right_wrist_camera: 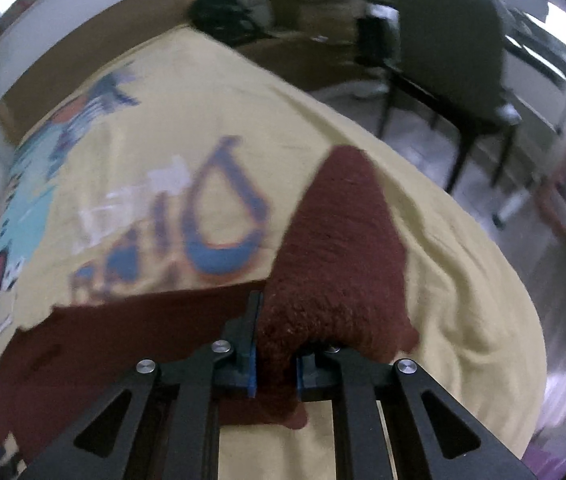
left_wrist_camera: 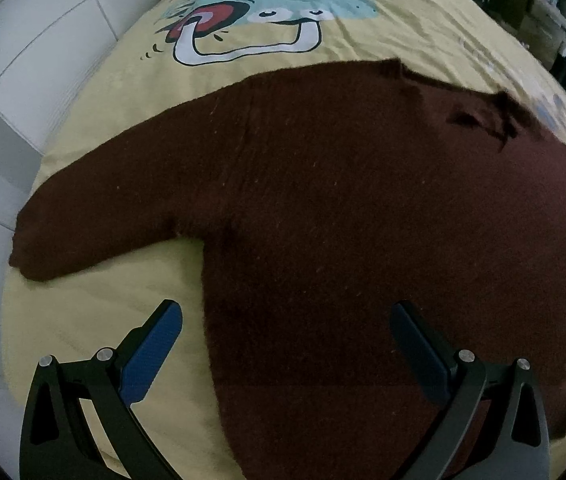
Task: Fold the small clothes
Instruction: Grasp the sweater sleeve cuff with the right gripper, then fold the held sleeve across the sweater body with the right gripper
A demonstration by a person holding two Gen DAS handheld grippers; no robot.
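Gripping sweater sleeve (right_wrist_camera: 339,248) — R claw (right_wrist_camera: 277,360).

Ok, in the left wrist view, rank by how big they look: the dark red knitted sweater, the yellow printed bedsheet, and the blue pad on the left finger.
1. Dark red knitted sweater, fills most of the frame.
2. Yellow printed bedsheet, less visible, though the sweater hides much of it, so this order is unsure.
3. Blue pad on the left finger, smallest despite sitting nearest the camera.

Dark maroon knitted sweater (left_wrist_camera: 343,220), pale yellow bedsheet (left_wrist_camera: 95,312) printed with turquoise, red and white cartoon figures, blue-padded black grippers (left_wrist_camera: 283,344).
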